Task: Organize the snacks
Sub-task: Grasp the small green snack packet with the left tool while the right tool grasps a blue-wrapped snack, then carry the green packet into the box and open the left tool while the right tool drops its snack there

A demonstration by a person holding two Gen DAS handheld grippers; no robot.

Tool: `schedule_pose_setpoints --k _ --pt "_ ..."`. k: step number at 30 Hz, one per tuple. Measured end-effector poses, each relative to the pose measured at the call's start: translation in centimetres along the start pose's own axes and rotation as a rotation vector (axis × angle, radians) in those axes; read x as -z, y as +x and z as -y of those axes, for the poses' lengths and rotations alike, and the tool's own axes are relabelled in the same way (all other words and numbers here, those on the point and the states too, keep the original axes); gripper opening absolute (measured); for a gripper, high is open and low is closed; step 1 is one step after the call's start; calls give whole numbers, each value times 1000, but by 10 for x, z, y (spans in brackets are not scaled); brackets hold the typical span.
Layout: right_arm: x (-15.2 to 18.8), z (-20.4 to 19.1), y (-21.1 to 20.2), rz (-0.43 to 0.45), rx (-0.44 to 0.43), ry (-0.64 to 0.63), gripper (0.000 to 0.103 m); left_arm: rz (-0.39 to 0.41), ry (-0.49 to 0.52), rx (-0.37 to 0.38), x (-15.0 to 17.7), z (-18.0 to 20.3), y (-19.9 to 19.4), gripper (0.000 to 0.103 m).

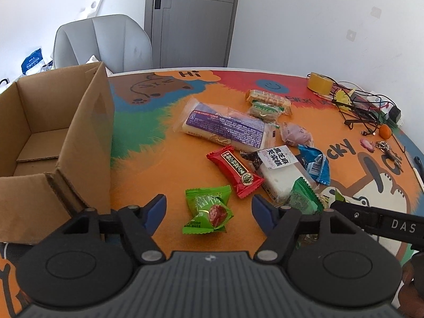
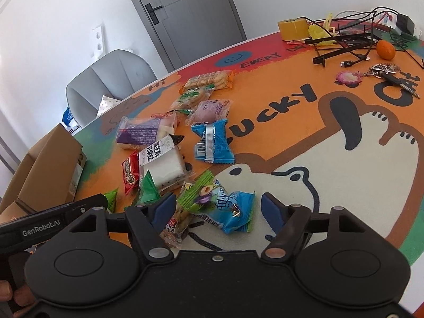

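A small green snack packet (image 1: 208, 212) lies on the colourful table mat (image 1: 159, 164) between the fingers of my left gripper (image 1: 209, 203), with a gap on each side. To its left stands an open cardboard box (image 1: 53, 132) with nothing in it. My right gripper (image 2: 218, 201) straddles a blue-and-green packet (image 2: 228, 208); its right finger is clear of the wrapper, and its left finger sits against a cracker packet (image 2: 176, 221). More snacks lie beyond: a red packet (image 1: 234, 171), a white cake pack (image 1: 278, 172), a large purple pack (image 1: 225, 127) and a blue packet (image 2: 212, 143).
At the table's far right are a tape roll (image 1: 319, 83), tangled black cables (image 1: 357, 106), an orange (image 1: 384, 131) and keys (image 2: 384, 70). A grey chair (image 1: 100, 42) and a door (image 1: 190, 18) stand behind. The other tool's black handle (image 1: 384, 222) crosses the lower right.
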State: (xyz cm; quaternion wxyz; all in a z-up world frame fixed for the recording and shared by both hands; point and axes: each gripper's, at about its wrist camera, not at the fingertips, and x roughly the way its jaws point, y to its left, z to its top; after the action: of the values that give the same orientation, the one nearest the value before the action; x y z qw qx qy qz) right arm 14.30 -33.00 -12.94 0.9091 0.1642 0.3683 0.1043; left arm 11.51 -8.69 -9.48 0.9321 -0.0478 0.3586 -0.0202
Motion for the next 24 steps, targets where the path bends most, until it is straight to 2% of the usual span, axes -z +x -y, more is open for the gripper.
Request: schedule_pose_setpoints --k 6,10,12,14,17,24 --pt "0 3 -1 8 9 -20 54 -36 -15 -21 5 -1 16 61" --pt "2 8 -4 18 -3 -3 47 -13 -6 -41 7 1 16 54" --pt "4 10 -6 29 -8 5 41 -5 3 -49 8 2 15 35" --pt "3 10 -9 37 -15 8 35 -5 1 -36 8 2 14 34" --pt "2 9 -13 43 -20 15 34 6 -13 -21 7 0 8 28" --pt "-2 -4 -24 82 -36 -6 32 58 -29 -16 -1 -4 -13 28"
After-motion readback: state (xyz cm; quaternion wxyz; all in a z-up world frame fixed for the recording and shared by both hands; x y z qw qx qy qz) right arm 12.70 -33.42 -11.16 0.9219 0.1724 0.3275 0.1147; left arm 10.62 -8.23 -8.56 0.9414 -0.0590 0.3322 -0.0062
